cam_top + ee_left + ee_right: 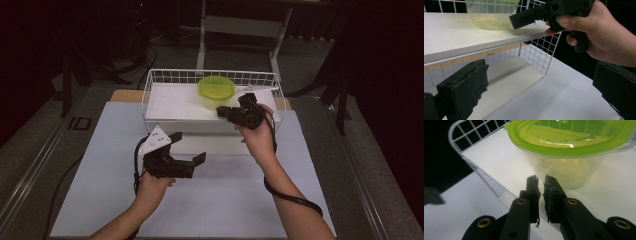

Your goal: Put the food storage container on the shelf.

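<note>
Right gripper (541,185): jaws nearly closed, holding nothing, just short of the tub.
Left gripper (187,148): jaws wide apart, empty, over the counter (100,165).
Tub (216,92): green-lidded, on the far rack (165,102), right of middle.

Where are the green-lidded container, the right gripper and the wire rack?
green-lidded container (216,89), high view, on its green lid.
right gripper (541,185), right gripper view, midway between the nearly closed jaw tips.
wire rack (165,75), high view, on the back top rail.
</note>
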Demonstrator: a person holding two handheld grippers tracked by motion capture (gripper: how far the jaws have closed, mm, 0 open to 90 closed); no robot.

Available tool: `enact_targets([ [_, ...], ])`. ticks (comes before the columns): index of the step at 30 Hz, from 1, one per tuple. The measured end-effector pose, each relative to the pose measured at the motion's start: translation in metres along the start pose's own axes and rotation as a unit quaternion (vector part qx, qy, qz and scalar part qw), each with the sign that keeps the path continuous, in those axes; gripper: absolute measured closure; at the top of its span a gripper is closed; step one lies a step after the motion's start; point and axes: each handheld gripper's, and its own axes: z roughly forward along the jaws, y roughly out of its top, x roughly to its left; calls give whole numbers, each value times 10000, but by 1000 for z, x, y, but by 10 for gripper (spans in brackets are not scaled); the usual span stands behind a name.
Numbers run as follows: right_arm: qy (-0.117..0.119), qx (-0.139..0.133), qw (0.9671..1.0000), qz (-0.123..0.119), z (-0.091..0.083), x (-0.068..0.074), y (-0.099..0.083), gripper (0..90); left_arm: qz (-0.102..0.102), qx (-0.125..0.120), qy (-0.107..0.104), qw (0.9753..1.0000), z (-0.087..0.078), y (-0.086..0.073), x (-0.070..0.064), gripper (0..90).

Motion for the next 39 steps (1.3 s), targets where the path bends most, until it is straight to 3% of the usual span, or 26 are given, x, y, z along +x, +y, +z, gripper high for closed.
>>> enact_targets([
  [4, 52, -8, 9999, -109, -5, 6, -1, 817, -59, -29, -57, 10000, -2, -2, 0, 4],
  [8, 260, -199, 9993, -189, -23, 15, -8, 793, 55, -45, -57, 10000, -6, -5, 1, 4],
  [10, 355, -290, 9986, -266, -32, 21, -14, 723, 83, -71, -79, 9999, -6, -6, 1, 4],
  [15, 239, -508, 9975, -419, -50, 31, -33, 476, 480, -183, -367, 9980, -12, -9, -5, 4],
  [17, 335, -593, 9969, -387, -53, 32, -43, 352, 569, -213, -459, 9971, -12, -11, -8, 4],
  [19, 325, -537, 9974, -358, -54, 34, -53, 293, 572, -197, -476, 9970, -11, -13, -10, 4],
  [22, 388, -594, 9969, -332, -55, 33, -65, 195, 415, -211, -579, 9972, -10, -16, -10, 4],
  [24, 419, -668, 9965, -280, -56, 32, -73, 181, 399, -227, -597, 9972, -9, -19, -10, 4],
  [28, 462, -690, 9963, -204, -57, 29, -83, 168, 553, -139, -562, 9968, -8, -23, -12, 4],
  [35, 464, -747, 9955, -366, -65, 31, -109, 166, 682, -83, -598, 9958, -14, -33, -16, 4],
  [39, 402, -672, 9961, -412, -67, 31, -120, 166, 654, -43, -631, 9958, -17, -37, -18, 4],
])
